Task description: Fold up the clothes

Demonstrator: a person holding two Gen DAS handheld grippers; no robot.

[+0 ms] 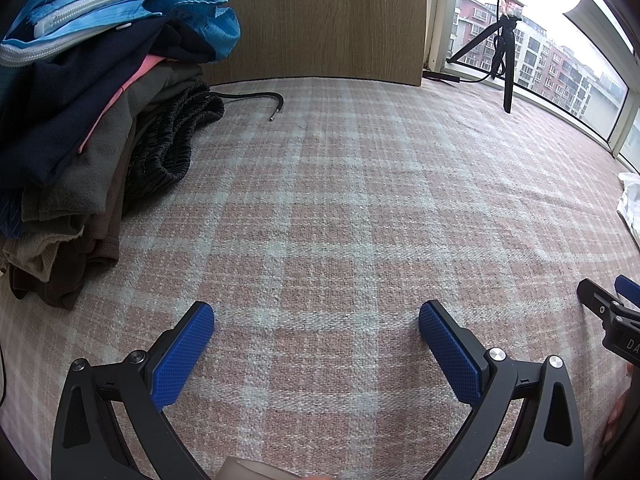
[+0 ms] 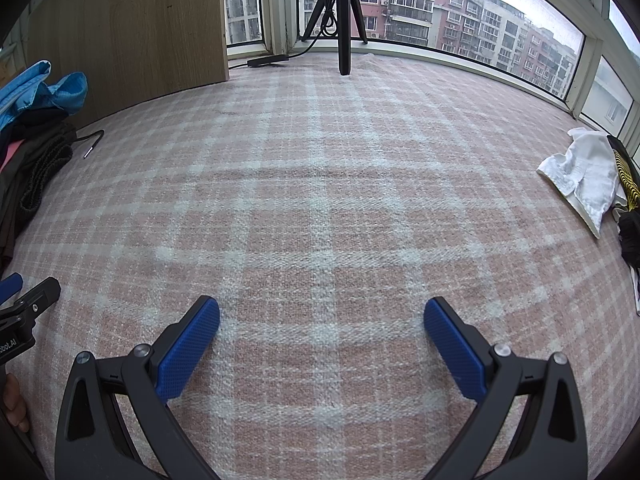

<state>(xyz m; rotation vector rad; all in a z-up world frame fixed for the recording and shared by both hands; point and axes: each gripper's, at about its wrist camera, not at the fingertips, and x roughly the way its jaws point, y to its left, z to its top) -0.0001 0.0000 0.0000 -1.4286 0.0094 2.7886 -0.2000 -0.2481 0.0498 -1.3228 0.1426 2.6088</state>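
Showing "obot.AI" on its side, the left gripper [image 2: 24,300] spreads its fingers wide, empty, like the right gripper [image 2: 322,316]

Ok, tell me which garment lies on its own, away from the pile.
The white garment by the window, crumpled alone; the others are stacked in the pile by the wooden panel.

The left claw [image 1: 316,314] is showing two blue pads [image 1: 182,354] with a fine dotted grid texture, each backed by a black finger running into matte black angled arms with triangular cut-outs, and round silver screws [image 1: 496,354] are gleaming at the pivots in the lower corners of the frame. The right claw [image 2: 322,312] is wearing the same blue textured pads [image 2: 454,350], black arms and silver screw heads. At the lower left edge of the right wrist view, white lettering is showing on the black body of the other claw.
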